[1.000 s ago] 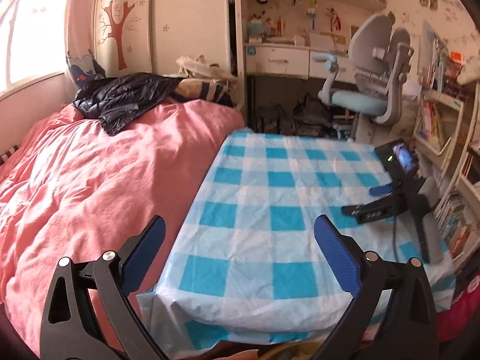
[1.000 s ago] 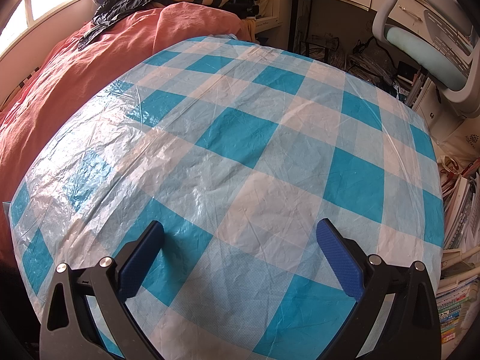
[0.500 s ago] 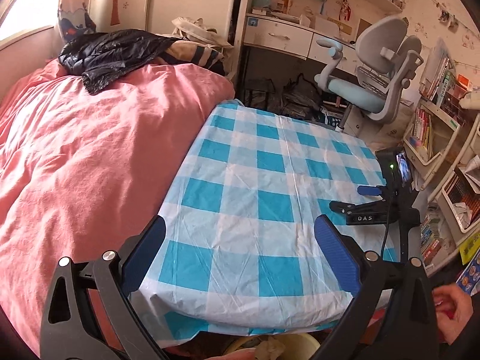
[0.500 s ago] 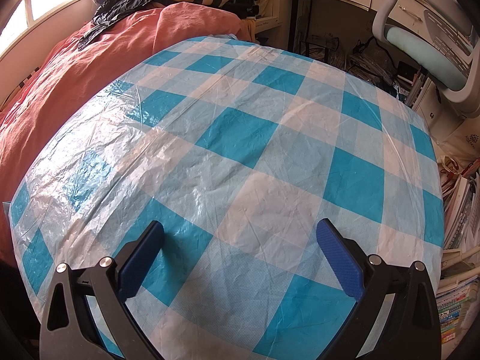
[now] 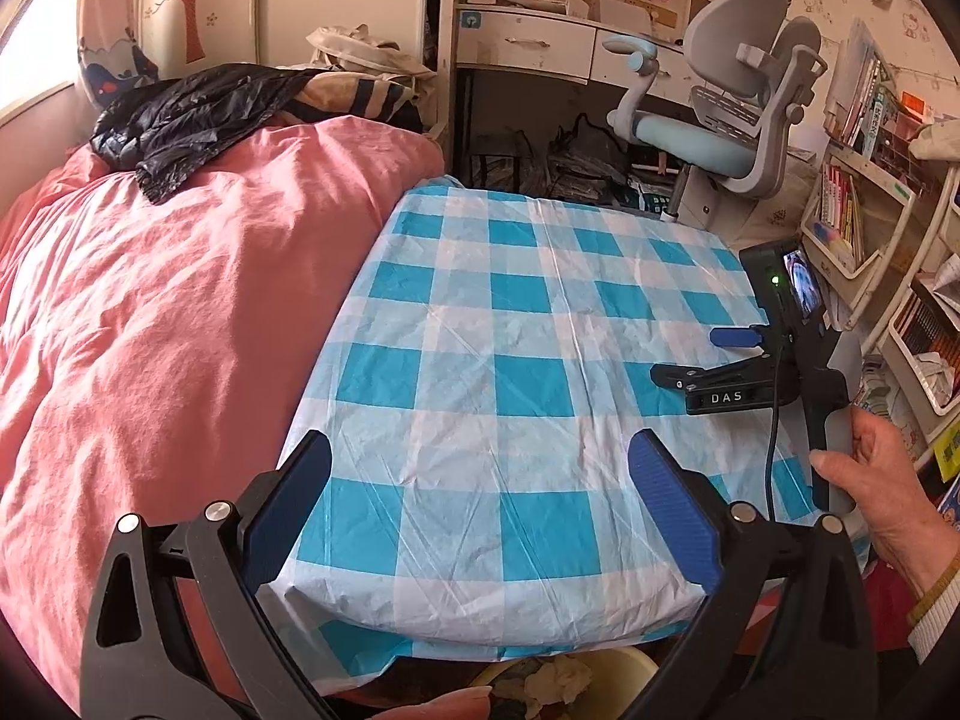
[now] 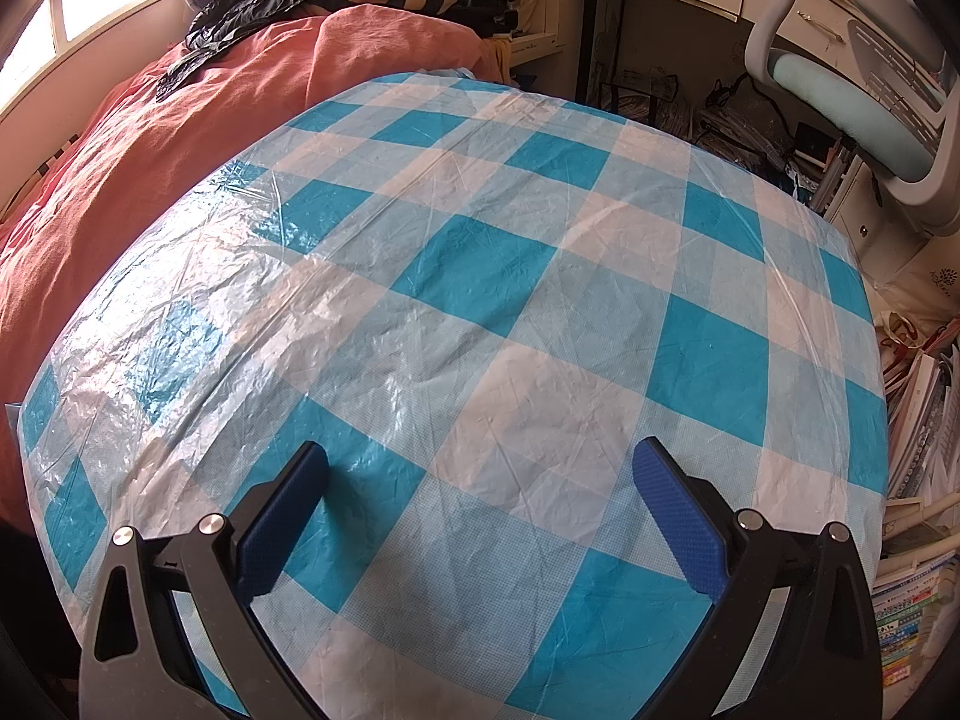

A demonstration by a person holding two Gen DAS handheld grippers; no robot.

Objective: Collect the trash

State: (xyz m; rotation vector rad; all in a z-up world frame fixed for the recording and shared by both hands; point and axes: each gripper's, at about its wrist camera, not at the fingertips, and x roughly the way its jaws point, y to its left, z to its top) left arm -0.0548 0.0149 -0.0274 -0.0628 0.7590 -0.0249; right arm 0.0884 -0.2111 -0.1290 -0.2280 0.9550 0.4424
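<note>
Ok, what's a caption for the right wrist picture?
Open right gripper over a blue checked tablecloth, with nothing between its fingers.

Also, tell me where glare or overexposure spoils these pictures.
Right wrist view: sunlight glares off the crinkled plastic tablecloth on its left side, washing out the checks. Left wrist view: the window at upper left is blown white; the tablecloth there is evenly lit.

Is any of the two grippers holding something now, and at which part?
Nothing is held. The left gripper and the right gripper are both open, with only the checked tablecloth between their fingers.
</note>
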